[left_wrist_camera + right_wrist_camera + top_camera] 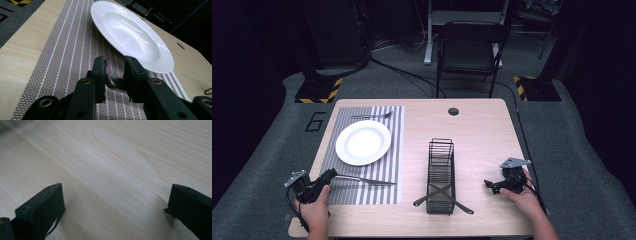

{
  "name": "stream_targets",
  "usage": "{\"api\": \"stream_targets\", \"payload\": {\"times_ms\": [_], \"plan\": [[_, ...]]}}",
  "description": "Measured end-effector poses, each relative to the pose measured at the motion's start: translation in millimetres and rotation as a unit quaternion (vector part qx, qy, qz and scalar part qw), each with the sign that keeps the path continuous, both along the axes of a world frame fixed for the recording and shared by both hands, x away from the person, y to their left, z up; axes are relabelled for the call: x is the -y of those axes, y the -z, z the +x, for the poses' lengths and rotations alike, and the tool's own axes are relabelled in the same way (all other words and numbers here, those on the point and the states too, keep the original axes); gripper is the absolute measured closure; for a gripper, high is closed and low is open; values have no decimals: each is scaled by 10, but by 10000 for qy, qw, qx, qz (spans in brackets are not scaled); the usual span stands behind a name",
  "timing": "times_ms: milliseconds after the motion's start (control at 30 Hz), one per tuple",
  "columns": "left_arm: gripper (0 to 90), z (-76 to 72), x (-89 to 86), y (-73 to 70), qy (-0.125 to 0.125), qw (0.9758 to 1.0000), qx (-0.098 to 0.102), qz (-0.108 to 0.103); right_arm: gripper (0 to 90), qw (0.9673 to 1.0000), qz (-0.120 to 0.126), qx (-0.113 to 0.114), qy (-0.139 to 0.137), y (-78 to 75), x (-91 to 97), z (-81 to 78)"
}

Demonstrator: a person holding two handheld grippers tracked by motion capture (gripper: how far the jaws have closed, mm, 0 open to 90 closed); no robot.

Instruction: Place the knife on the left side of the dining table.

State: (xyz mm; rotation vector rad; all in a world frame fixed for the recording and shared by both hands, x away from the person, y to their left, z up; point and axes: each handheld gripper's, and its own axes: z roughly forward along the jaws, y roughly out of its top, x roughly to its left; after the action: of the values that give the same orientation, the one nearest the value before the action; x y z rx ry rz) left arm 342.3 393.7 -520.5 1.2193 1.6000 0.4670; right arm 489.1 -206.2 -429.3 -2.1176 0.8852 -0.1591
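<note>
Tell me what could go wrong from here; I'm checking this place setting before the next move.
The left gripper has the dark utensil's handle between its jaws close to the white plate; a swing could knock the rim. The utensil lies skewed on the striped placemat; dragging may shift the mat. The right gripper rests open beside the wire basket.

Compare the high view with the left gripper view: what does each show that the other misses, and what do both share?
High view adds: a wire rack with crossed utensils at its near end, a fork beyond the white plate, the open right gripper, a chair. Left gripper view adds: a close look at the utensil handle between the jaws. Shared: plate, striped placemat, left gripper, wooden table.
</note>
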Motion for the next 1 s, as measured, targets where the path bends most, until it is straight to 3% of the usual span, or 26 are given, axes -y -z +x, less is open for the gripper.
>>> {"api": "stream_targets", "payload": {"times_ms": [533,800,833,900,933,1000], "plan": [[709,60,-25,118,-76,9996,-265,11,0,10000,0,0,-2,0,0,0],[713,63,-39,134,-160,9993,-327,-24,0,10000,2,2,0,0,0,0],[723,65,-39,133,-149,9996,-234,-53,0,10000,0,2,-4,0,0,0],[729,61,-26,106,-127,9996,-267,6,0,10000,0,3,-3,0,0,0],[729,63,-28,102,-104,9995,-277,142,0,10000,1,3,-4,0,0,0],[728,56,-32,99,-140,9994,-285,132,0,10000,-1,3,-3,0,-1,0]]}}
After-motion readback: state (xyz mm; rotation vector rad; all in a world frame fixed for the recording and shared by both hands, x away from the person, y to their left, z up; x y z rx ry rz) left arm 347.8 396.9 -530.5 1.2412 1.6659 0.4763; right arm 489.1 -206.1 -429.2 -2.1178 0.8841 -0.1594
